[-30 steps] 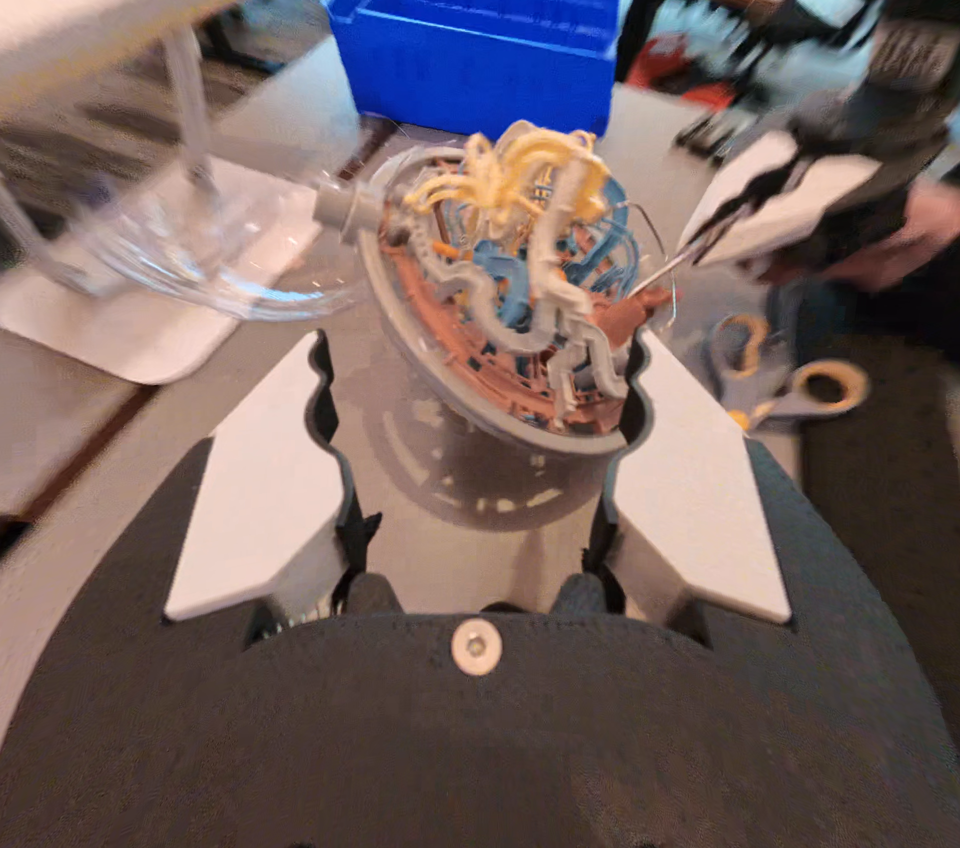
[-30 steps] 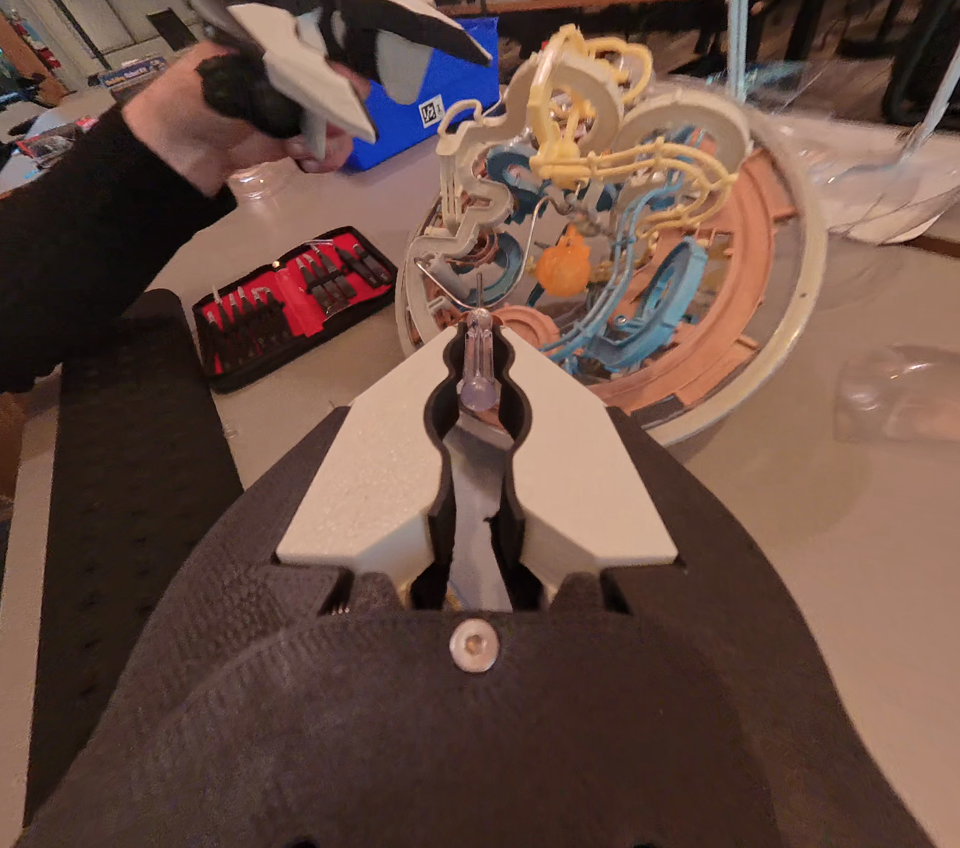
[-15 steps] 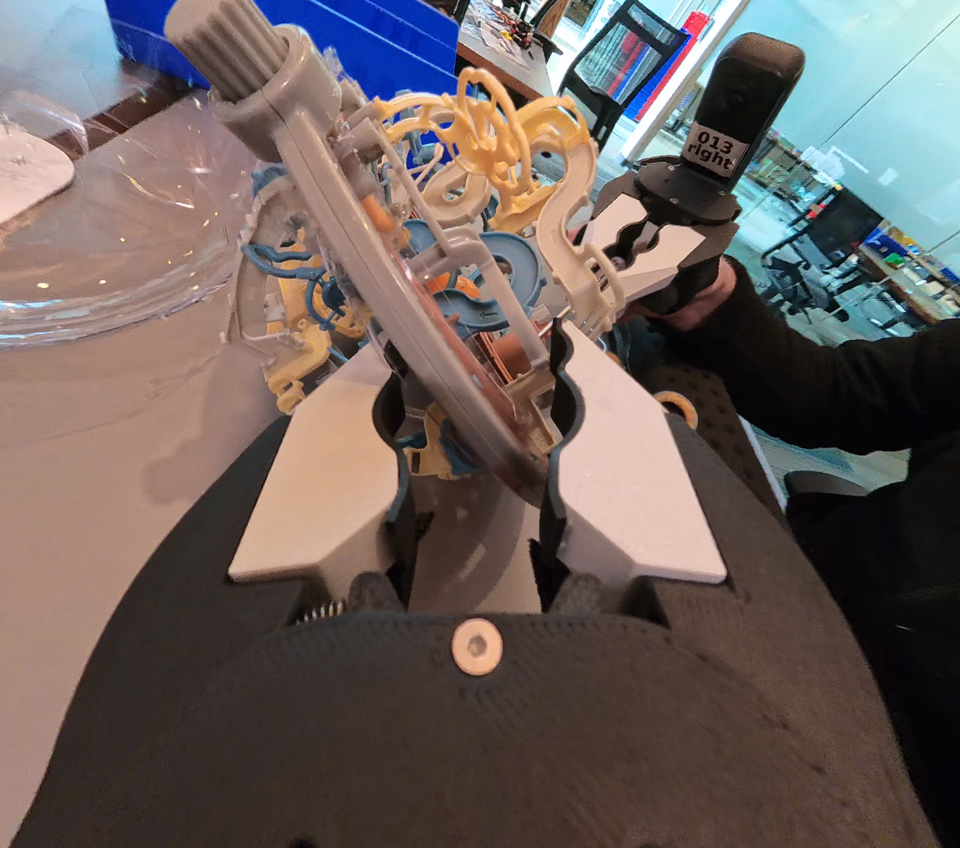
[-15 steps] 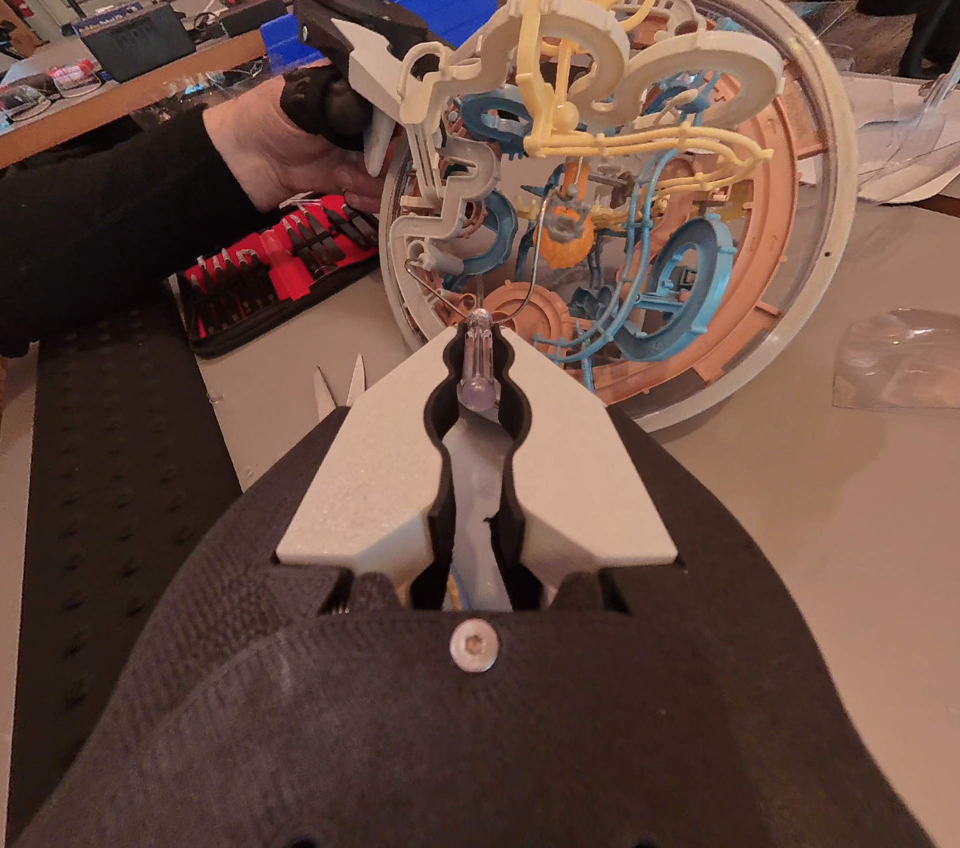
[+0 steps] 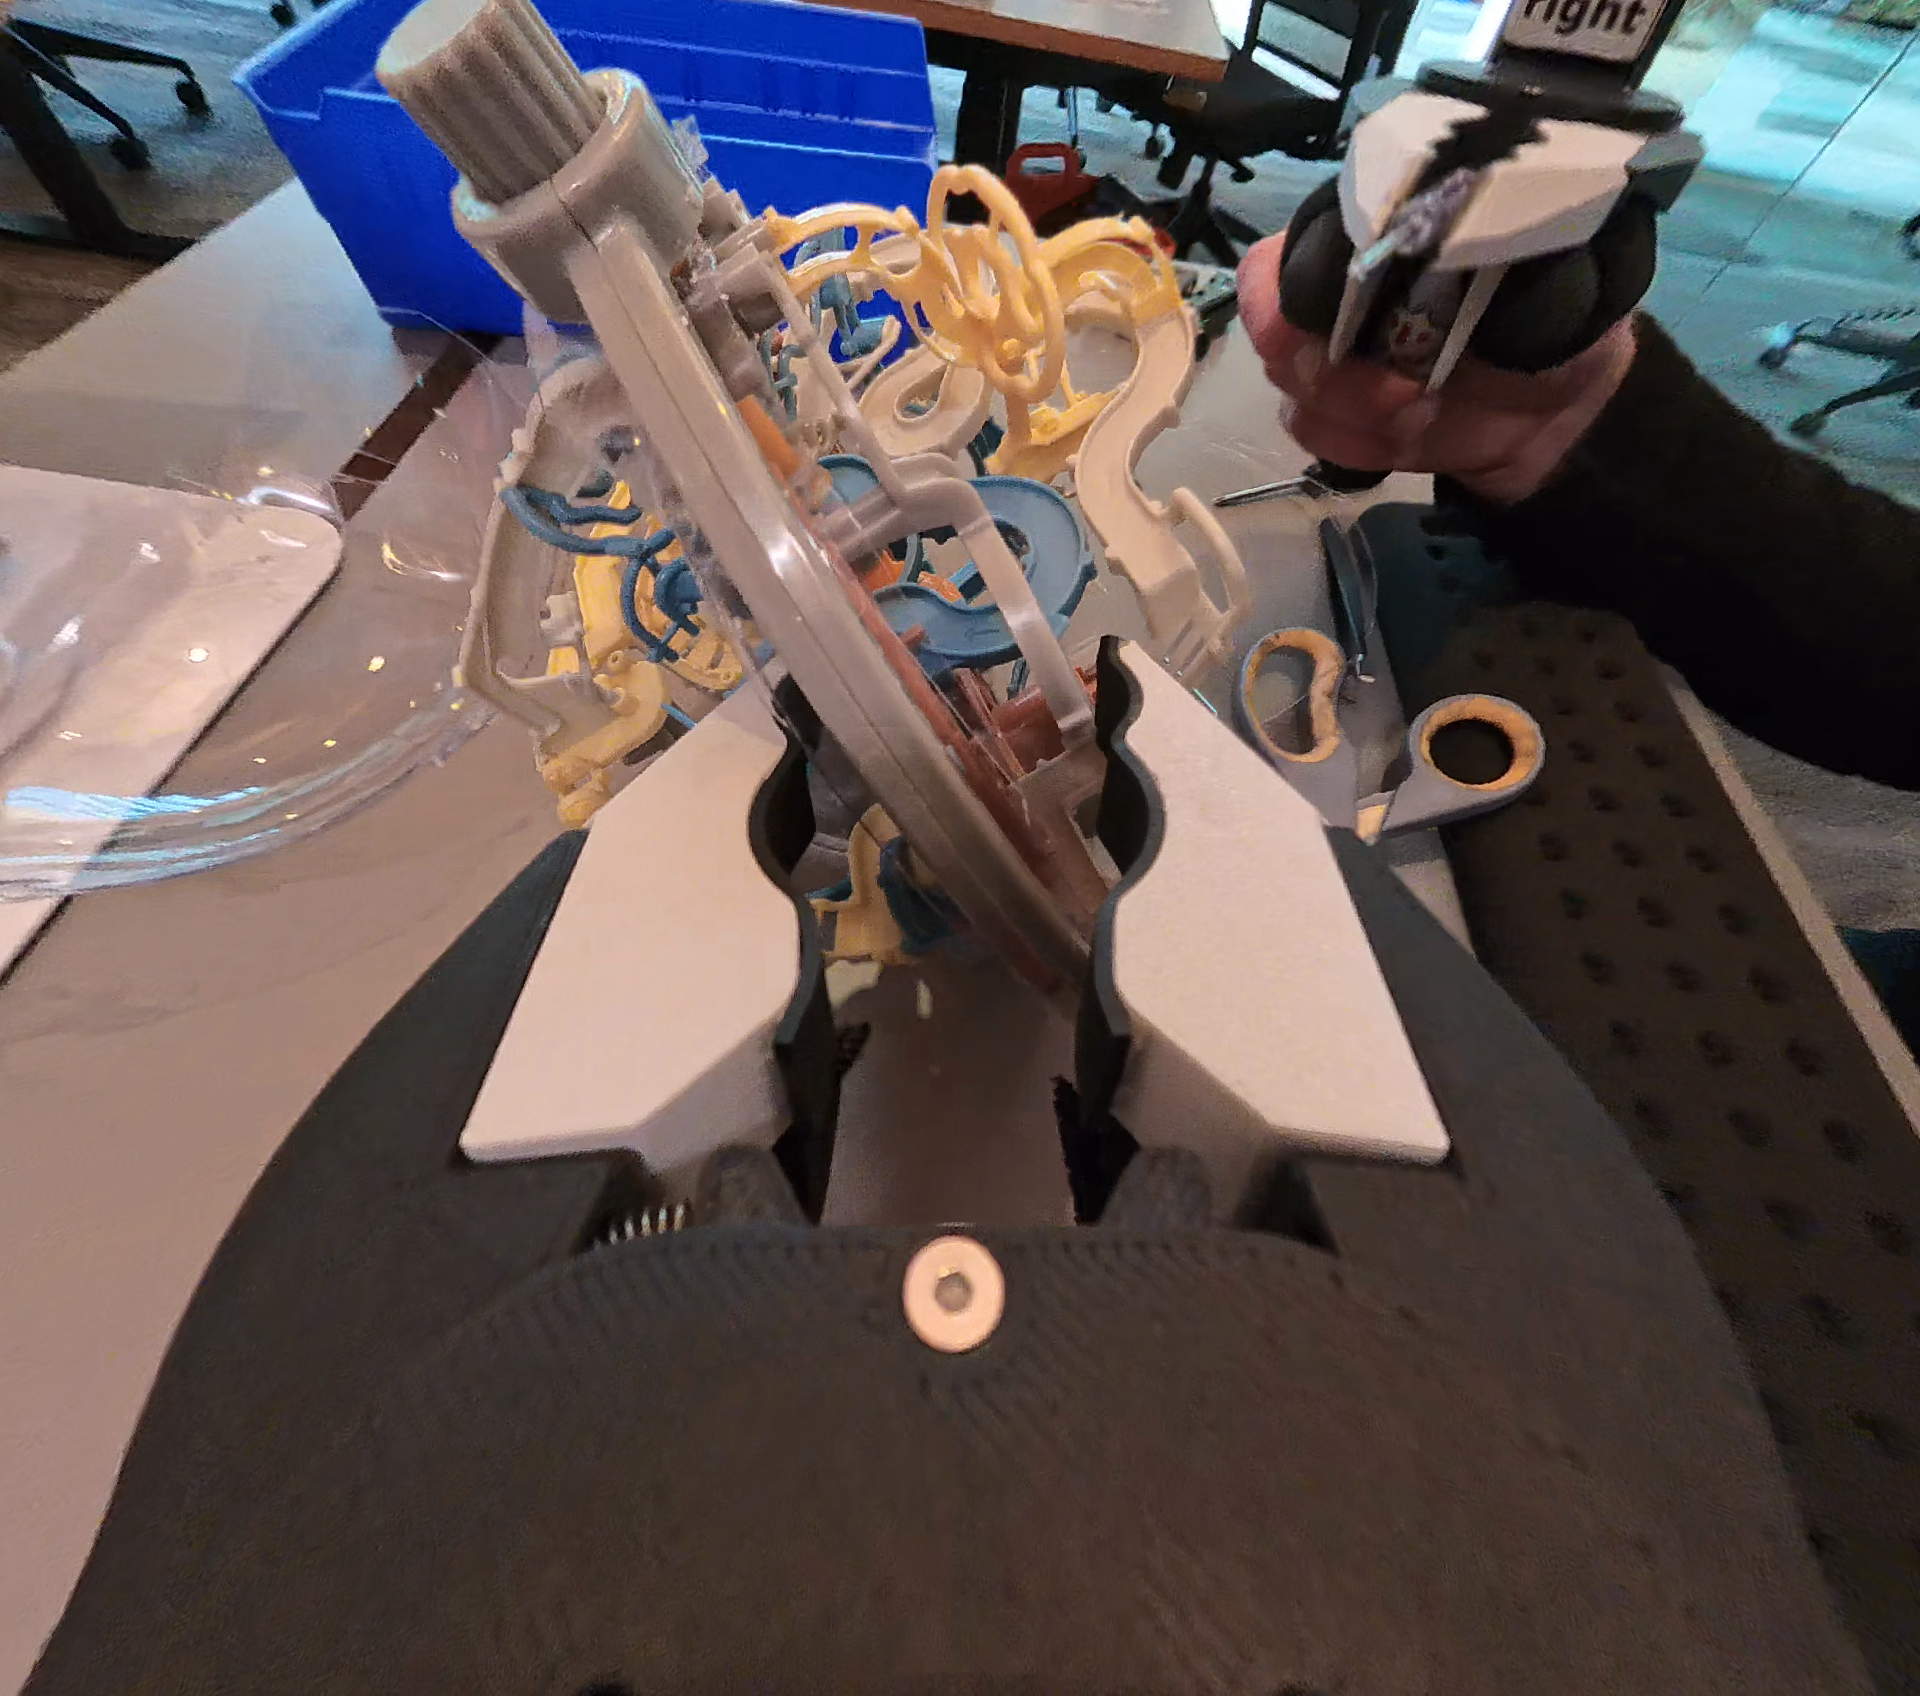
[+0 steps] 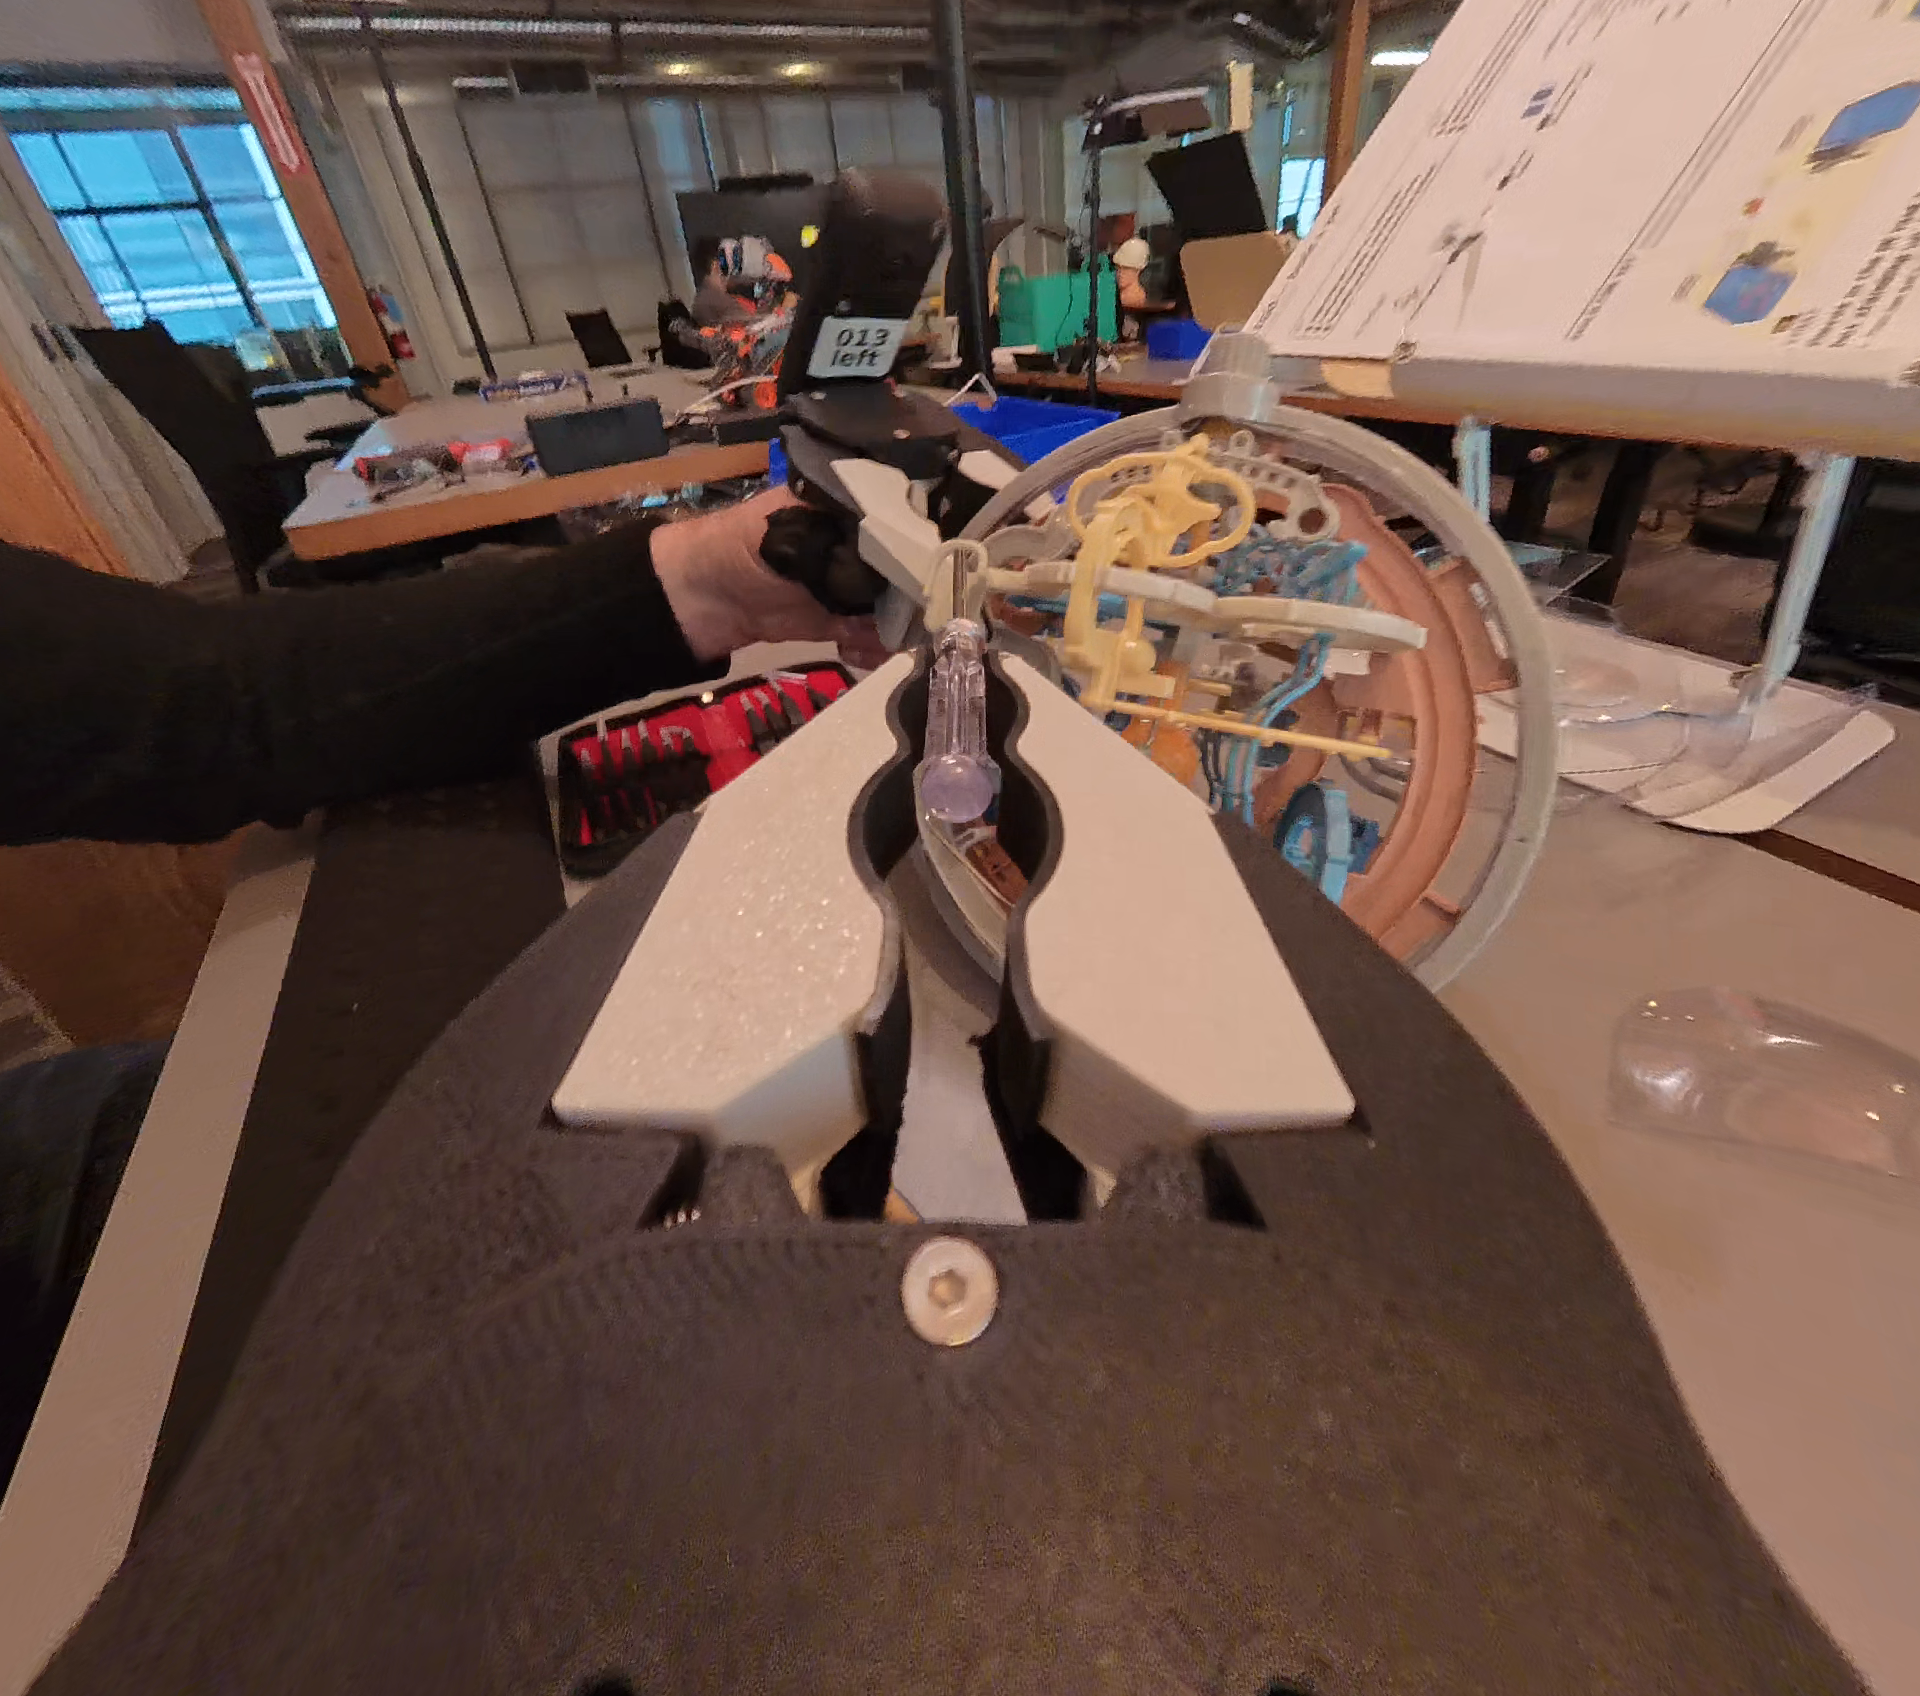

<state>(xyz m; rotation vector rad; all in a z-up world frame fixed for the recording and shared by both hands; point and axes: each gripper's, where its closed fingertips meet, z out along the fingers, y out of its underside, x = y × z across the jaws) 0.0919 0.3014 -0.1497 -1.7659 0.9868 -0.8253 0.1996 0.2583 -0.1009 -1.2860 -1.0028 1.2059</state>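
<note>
A ball-shaped marble maze with a grey ring, a ribbed grey knob and cream, blue and brown tracks stands tilted on edge on the table. My left gripper is shut on its grey ring and lower tracks, and both pads press on it. The maze also shows in the right wrist view, with the left gripper at its left side. My right gripper is shut on a small clear-handled screwdriver that points at the maze. In the left wrist view the right gripper is to the right of the maze, apart from it.
A blue bin stands behind the maze. A clear dome half lies to the left. Scissors and a black mat lie to the right. A red tool case, a sheet on a stand and a clear piece are nearby. There is about 12 cm between the tips of the two grippers.
My left gripper closed on the maze's ring and tipped the maze up on edge. My right gripper drew back from the maze and rose, the screwdriver still in its grasp.
</note>
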